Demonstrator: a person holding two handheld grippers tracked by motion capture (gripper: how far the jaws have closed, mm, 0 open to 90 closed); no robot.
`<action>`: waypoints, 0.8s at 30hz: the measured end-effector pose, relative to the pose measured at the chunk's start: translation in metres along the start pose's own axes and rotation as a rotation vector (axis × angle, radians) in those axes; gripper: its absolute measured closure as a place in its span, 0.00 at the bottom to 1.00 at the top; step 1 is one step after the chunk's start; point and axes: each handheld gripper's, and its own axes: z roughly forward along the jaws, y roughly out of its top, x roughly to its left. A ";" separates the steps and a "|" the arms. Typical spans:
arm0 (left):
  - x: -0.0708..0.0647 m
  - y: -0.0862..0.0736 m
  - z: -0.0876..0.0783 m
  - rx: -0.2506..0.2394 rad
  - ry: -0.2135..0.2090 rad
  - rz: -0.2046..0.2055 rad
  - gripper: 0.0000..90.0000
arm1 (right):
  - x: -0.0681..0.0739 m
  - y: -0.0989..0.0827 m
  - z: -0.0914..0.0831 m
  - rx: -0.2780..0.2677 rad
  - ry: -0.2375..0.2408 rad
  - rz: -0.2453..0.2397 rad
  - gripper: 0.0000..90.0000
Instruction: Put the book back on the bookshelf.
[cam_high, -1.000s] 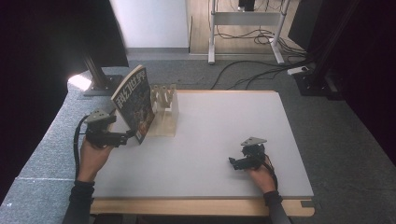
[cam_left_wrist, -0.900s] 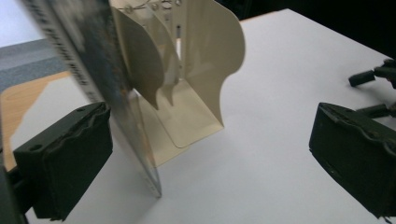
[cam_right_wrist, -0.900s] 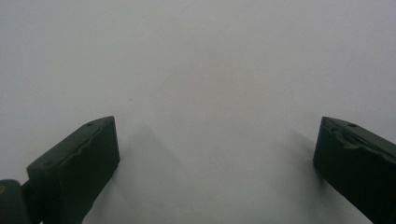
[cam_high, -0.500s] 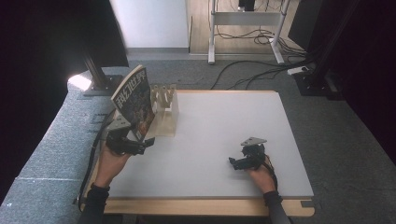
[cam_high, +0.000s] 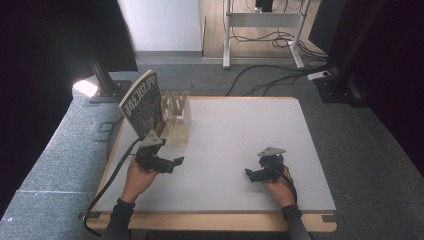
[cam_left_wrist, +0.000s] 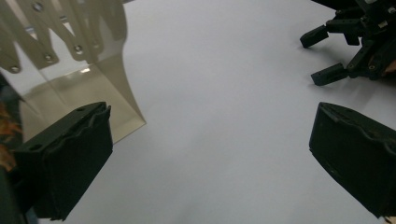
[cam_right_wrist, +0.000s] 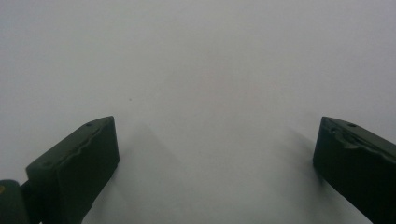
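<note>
Book and rack sit together at the far left corner of the surface, and that is where we place the work in hand. The book stands propped at a slant in the translucent slotted rack, its cover facing us and its long axis rising up and away toward the far left, with the lower edge down at the rack's base. Our left gripper hovers just in front of the rack, nearer us, with its fingers spread wide and holding nothing; in the left gripper view we see the rack's pale wall just beyond the left-hand finger, and bare surface between the two fingers. So the book lies ahead and to the left of the left gripper, close by but not touching it. Our right gripper rests low on the near right part of the surface, well apart from book and rack, its fingers also released, with only white surface between them in the right gripper view. We judge the left hand far the nearer of the two, so any further handling of the book falls to it: it would need to swing left and forward and meet the slanted cover along that rising axis.
</note>
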 end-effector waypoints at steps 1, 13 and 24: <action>0.000 -0.002 0.003 0.003 -0.004 -0.003 0.00 | 0.000 0.000 0.000 0.000 0.000 0.000 0.00; -0.001 -0.027 0.035 0.070 0.002 -0.005 0.00 | 0.000 0.000 0.000 0.000 0.000 0.000 0.00; -0.001 -0.054 0.067 0.217 0.023 0.025 0.00 | 0.000 0.000 0.000 0.000 0.001 -0.001 0.00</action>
